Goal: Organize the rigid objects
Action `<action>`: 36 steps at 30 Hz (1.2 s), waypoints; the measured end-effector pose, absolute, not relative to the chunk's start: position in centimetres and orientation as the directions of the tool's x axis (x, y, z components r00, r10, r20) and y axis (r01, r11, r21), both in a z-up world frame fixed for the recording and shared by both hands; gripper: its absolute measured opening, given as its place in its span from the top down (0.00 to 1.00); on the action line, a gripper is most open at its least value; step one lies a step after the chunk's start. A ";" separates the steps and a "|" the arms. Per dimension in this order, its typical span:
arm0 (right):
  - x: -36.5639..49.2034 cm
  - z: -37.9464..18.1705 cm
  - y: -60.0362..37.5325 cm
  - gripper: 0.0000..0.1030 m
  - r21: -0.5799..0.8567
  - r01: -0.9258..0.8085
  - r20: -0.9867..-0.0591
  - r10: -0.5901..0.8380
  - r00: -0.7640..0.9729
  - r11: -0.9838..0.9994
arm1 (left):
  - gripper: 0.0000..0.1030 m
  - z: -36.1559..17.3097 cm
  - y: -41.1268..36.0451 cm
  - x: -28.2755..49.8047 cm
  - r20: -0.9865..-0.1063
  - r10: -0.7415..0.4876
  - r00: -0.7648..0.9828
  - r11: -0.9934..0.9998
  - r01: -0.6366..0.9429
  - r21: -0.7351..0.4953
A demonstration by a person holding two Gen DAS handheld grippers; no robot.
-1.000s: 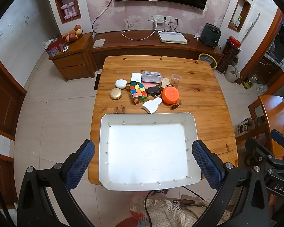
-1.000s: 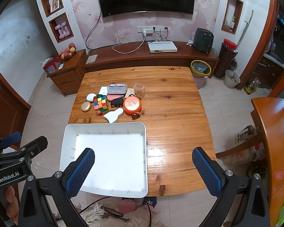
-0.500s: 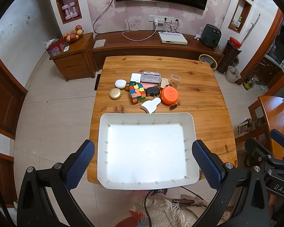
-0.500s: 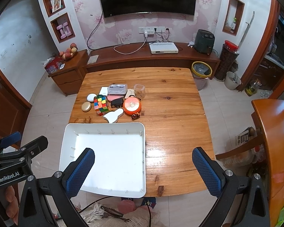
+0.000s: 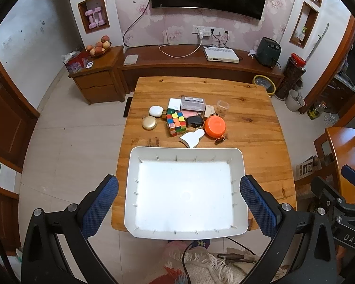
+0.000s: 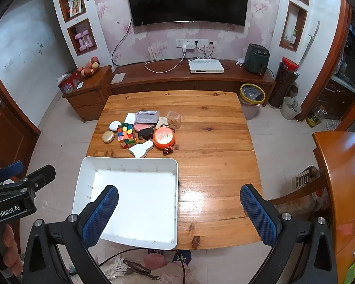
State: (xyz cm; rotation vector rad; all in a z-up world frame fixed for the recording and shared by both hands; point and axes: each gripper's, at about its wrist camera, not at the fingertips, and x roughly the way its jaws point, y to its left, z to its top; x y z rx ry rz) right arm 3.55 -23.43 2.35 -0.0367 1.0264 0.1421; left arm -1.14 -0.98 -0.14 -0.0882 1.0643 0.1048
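Right, I'm holding both grippers high above the table (image 5: 253, 118), looking down. My left gripper (image 5: 179, 203) has its blue pads spread wide apart, holding nothing; in the left view they frame the tray (image 5: 239, 165) from either side in the lower half of the frame. The right gripper (image 6: 179, 215) is spread just as wide and grips nothing; its left pad (image 6: 101, 213) overlaps the tray (image 6: 130, 162) in the picture, its right pad hangs over bare wood.

The tray is white and rectangular, and in the left view its long axis runs left to right across the frame, its near edge sticking out past the table's near edge. I see nothing lying in it.

The pile sits just above the tray, centre frame. The scraper (image 5: 193, 138), white, lies on a slant, handle pointing to the upper right, wide blade to the lower left, almost at the tray's far rim. The cube (image 5: 176, 123) stands to its upper left. The orange disc (image 5: 215, 126) lies right of the handle, and the black plug (image 5: 194, 121) sits between cube and disc. The gold compact (image 5: 149, 122) and white case (image 5: 156, 111) lie at the left of the pile, the compact clear of the cube. The grey box (image 5: 193, 103) lies behind, long axis left to right, with the clear cup (image 5: 222, 106) at its right.

In the right view my left gripper's body (image 6: 14, 196) shows at the left edge.
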 end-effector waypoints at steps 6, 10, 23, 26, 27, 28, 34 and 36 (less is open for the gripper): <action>3.4 2.9 -24.0 0.00 0.029 -0.148 -0.845 0.103 0.525 0.989 | 0.01 0.6 -1.2 -1.2 -0.869 0.052 0.492 0.990 -0.137 -0.018; 3.3 3.3 -24.1 0.00 0.023 -0.164 -0.840 0.108 0.532 0.986 | 0.01 1.1 -1.3 -1.4 -0.868 0.055 0.494 0.989 -0.147 -0.021; 2.6 3.5 -24.8 0.00 0.040 -0.206 -0.834 0.147 0.532 0.978 | 0.01 1.7 -1.8 -2.4 -0.867 0.070 0.493 0.982 -0.186 -0.026; 2.7 3.4 -25.0 0.00 0.047 -0.218 -0.838 0.158 0.523 0.975 | 0.01 1.6 -2.0 -2.5 -0.872 0.069 0.485 0.981 -0.191 -0.029; 2.6 3.4 -25.0 0.00 0.050 -0.221 -0.837 0.161 0.522 0.974 | 0.01 1.6 -2.1 -2.5 -0.872 0.070 0.484 0.981 -0.192 -0.028; 2.6 3.3 -25.1 0.00 0.052 -0.225 -0.837 0.165 0.522 0.973 | 0.01 1.6 -2.1 -2.5 -0.873 0.072 0.483 0.980 -0.195 -0.027; 2.6 3.4 -25.6 0.00 0.052 -0.244 -0.832 0.177 0.526 0.969 | 0.01 1.4 -2.0 -3.1 -0.873 0.063 0.483 0.974 -0.219 -0.051; 2.4 3.5 -25.7 0.00 0.052 -0.252 -0.827 0.183 0.531 0.966 | 0.01 1.5 -2.0 -3.2 -0.872 0.071 0.485 0.971 -0.232 -0.050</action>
